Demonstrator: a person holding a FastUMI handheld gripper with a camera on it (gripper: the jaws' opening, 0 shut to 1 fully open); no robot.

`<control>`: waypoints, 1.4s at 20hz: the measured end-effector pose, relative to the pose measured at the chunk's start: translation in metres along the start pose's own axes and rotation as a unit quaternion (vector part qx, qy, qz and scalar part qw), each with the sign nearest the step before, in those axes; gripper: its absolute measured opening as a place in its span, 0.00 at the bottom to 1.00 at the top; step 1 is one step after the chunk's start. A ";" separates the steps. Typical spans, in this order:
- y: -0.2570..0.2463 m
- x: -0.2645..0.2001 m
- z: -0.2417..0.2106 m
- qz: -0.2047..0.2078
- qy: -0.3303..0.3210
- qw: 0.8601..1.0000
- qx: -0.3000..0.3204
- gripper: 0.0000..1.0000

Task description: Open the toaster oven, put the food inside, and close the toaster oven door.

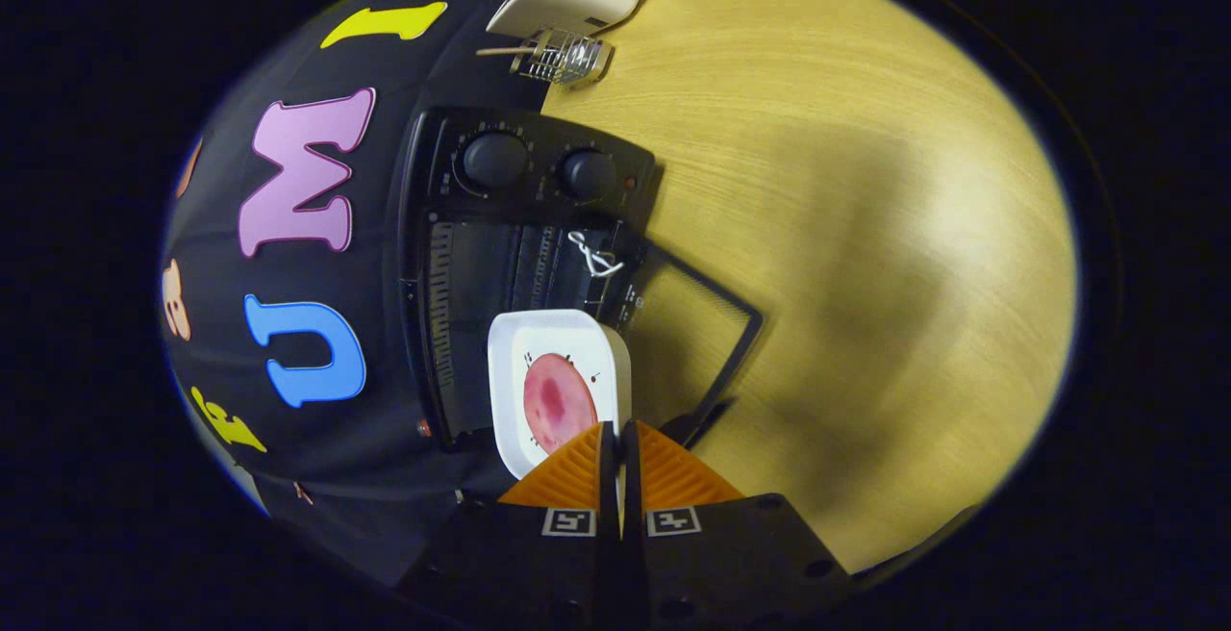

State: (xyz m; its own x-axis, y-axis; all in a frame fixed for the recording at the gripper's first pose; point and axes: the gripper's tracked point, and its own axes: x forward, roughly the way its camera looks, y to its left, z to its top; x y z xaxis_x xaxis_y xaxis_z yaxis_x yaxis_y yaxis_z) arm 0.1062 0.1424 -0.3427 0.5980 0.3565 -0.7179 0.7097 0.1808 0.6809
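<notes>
In front of the black toaster oven (524,256), whose glass door (697,333) hangs open, the gripper (617,439) pinches the rim of a white plate (558,342) carrying 1 pink food slice (558,402), its fingers nearly together.

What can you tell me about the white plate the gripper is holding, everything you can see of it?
The white plate is a square dish with rounded corners and a raised rim, glossy like ceramic or plastic. It carries a round pink slice of food with a darker centre. The gripper is shut on its near rim, both fingers pinching the edge. It is held in front of the open black toaster oven, whose door lies folded out over the wooden table.
</notes>
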 end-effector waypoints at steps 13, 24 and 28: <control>0.060 0.090 0.031 -0.024 -0.138 0.984 0.109 0.05; 0.069 0.110 0.020 -0.031 -0.149 0.974 0.168 0.09; 0.075 0.085 0.018 -0.013 -0.147 0.975 0.168 0.18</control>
State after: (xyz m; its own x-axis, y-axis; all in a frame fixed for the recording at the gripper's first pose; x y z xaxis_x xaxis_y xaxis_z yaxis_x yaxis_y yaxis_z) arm 0.2167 0.1699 -0.3553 0.6245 0.0691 -0.7780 0.7781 -0.1410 0.6121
